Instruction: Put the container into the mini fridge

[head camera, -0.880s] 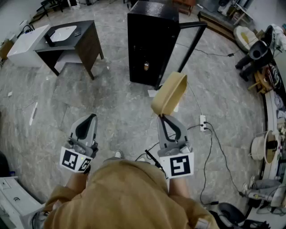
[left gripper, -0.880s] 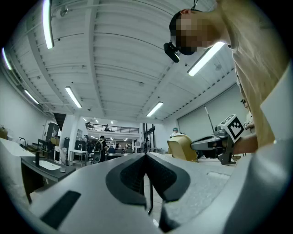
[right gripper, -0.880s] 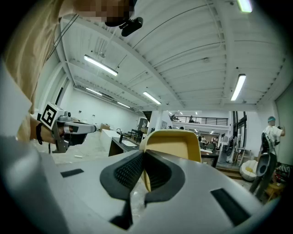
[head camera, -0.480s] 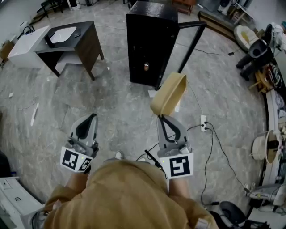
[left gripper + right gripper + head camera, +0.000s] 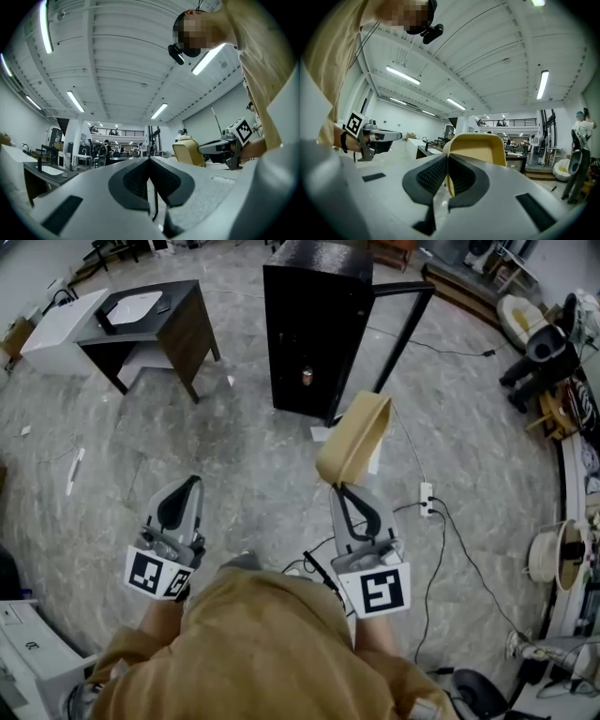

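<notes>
You face the black mini fridge, its door swung open to the rt. and a small can showing low in its dark front. Your right tool is clamped on the rim of the tan container, w/ both pads pinching the thin wall. The container is tipped on edge in mid-air above the grey floor, near the fridge but short of it and apart from the door. Your left tool is held level beside it, jaws closed together w/ nothing between them. A dark table w/ a white basin stands well left of the fridge. A white power strip and black cables lie on the floor to your rt.
</notes>
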